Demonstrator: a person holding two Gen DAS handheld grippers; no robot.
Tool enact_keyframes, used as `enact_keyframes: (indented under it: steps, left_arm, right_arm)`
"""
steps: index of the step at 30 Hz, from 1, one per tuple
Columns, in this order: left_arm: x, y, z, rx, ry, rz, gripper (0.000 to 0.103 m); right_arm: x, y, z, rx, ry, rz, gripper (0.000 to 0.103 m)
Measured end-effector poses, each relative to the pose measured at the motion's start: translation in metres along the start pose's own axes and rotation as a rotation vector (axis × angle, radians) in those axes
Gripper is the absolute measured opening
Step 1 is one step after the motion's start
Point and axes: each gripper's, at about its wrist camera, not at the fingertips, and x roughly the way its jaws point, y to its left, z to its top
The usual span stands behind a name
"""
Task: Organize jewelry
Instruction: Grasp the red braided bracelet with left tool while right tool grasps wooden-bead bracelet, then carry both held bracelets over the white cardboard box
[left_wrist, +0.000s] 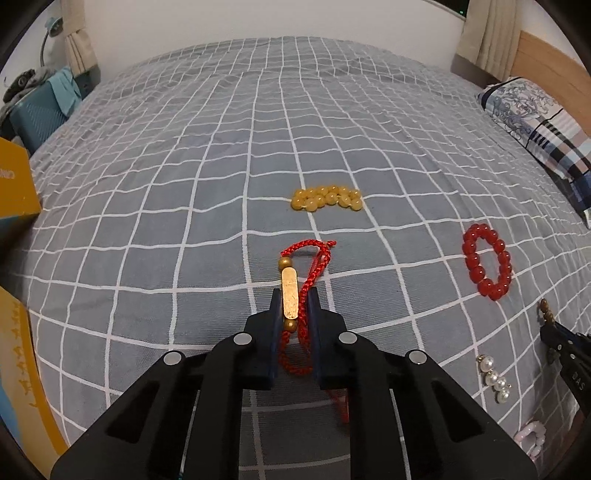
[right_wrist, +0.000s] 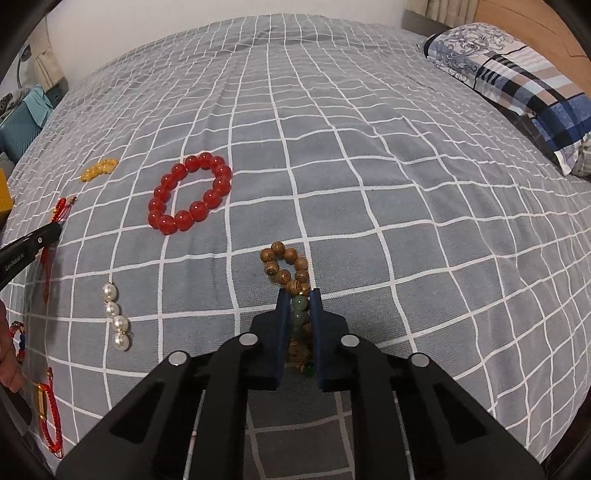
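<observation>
Both tongs are clamped: left gripper (left_wrist: 293, 306) pinches the red cord bracelet (left_wrist: 295, 291), right gripper (right_wrist: 298, 306) the wooden bead bracelet (right_wrist: 286, 267), both low over the bedspread (left_wrist: 184, 166); dangling loops could snag fabric or slip out

A red cord bracelet (left_wrist: 301, 295) with a gold bar lay lengthwise on the bed. Beyond it sat a bunched yellow bead bracelet (left_wrist: 327, 198). A red bead bracelet (right_wrist: 190, 193) lay open, near a pearl strand (right_wrist: 116, 316) and a wooden bead string (right_wrist: 290, 271).
</observation>
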Motion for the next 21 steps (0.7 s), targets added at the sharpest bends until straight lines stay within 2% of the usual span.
enact_keyframes:
  steps: [13,21]
  left_arm:
    - [-0.020,-0.006,0.002,0.005,-0.056,-0.018,0.012]
    - [-0.050,-0.016,0.001,0.019,-0.161,-0.035,0.012]
  right_arm:
    - [-0.015,0.000,0.001,0.007,-0.072,0.018,0.008]
    - [-0.026,0.001,0.002,0.005,-0.135,0.031,0.008]
